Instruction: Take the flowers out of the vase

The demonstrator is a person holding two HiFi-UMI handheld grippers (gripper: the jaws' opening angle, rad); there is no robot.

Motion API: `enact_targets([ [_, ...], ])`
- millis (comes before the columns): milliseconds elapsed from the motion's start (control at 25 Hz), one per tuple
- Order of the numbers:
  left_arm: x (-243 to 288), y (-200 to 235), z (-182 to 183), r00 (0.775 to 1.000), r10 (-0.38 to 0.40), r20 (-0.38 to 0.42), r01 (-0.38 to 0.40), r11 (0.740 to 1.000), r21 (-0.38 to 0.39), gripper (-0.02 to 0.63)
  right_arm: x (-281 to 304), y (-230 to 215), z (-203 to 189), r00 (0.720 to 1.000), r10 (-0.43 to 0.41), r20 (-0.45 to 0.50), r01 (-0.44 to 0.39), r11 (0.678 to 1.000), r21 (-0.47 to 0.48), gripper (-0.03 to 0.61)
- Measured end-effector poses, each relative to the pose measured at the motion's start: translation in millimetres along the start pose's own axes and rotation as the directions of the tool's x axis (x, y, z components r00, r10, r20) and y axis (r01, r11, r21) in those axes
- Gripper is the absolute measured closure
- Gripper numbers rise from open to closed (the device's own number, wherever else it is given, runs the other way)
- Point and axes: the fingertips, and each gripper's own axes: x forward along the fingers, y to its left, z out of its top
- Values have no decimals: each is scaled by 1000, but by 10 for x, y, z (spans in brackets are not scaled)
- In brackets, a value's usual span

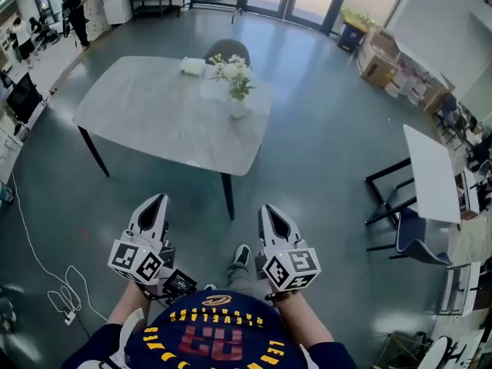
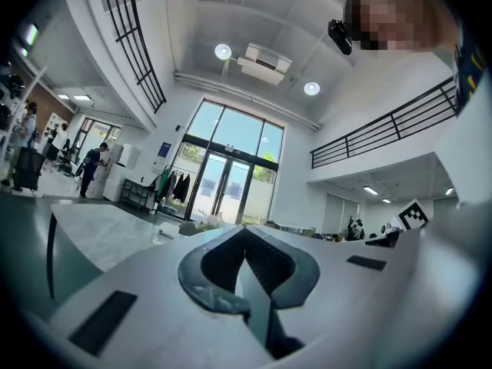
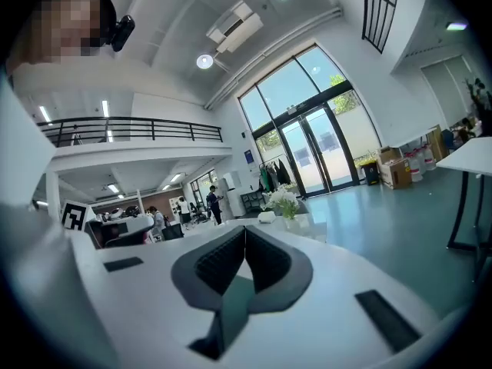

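**Head view.** The left tool (image 1: 159, 198) and the right tool (image 1: 267, 208) are being held side by side low in the frame. Both are pointing towards the grey marble-patterned surface (image 1: 146, 118), which is standing well apart from them across an open stretch of floor. The flowers (image 1: 233, 71), white blooms with green leaves, are standing upright in the small white vase (image 1: 238, 108). The vase is resting on the surface near its far right edge. A small white object (image 1: 192, 67) is lying just to the left of the flowers, and a grey chair (image 1: 227, 50) is showing behind the far edge. The person's shoe (image 1: 241, 256) is showing between the two tools, and a white cable (image 1: 65, 298) is trailing over the floor at lower left.

**Left gripper view.** The jaws of the left tool (image 2: 244, 229) are meeting at their tips, fully closed, and nothing is lying between them. Tall glass doors (image 2: 227, 187) are showing ahead.

**Right gripper view.** The jaws of the right tool (image 3: 244, 227) are likewise pressing together and gripping nothing. The flowers (image 3: 283, 201) are appearing far beyond the tips, slightly to the right, sitting in the vase (image 3: 290, 222) on the surface.
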Motion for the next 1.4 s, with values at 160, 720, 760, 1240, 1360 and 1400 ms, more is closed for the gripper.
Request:
enact_targets([
  [160, 436, 127, 148, 999, 50, 5, -50, 998, 32, 611, 525, -214, 220, 997, 73, 12, -73, 997, 14, 571],
  [720, 1879, 184, 184, 996, 86, -11, -86, 996, 27, 611, 1735, -1089, 698, 988, 155, -7, -155, 987, 33, 571],
  [760, 1960, 235, 176, 996, 85, -12, -85, 996, 29, 611, 1810, -1123, 696, 988, 152, -9, -152, 988, 33, 571],
  [1240, 3221, 1072, 82, 992, -83, -97, 82, 997, -6, 611, 2786, -1450, 946, 999, -45, -16, 45, 999, 15, 571],
  [1360, 3527, 1267, 7, 981, -144, -128, 141, 990, -28, 611, 3037, -1545, 981, 995, -99, -17, 99, 995, 11, 571],
  [1400, 3612, 1316, -25, 977, -163, -135, 160, 987, -35, 611, 3112, -1576, 988, 993, -113, -19, 113, 994, 7, 571],
])
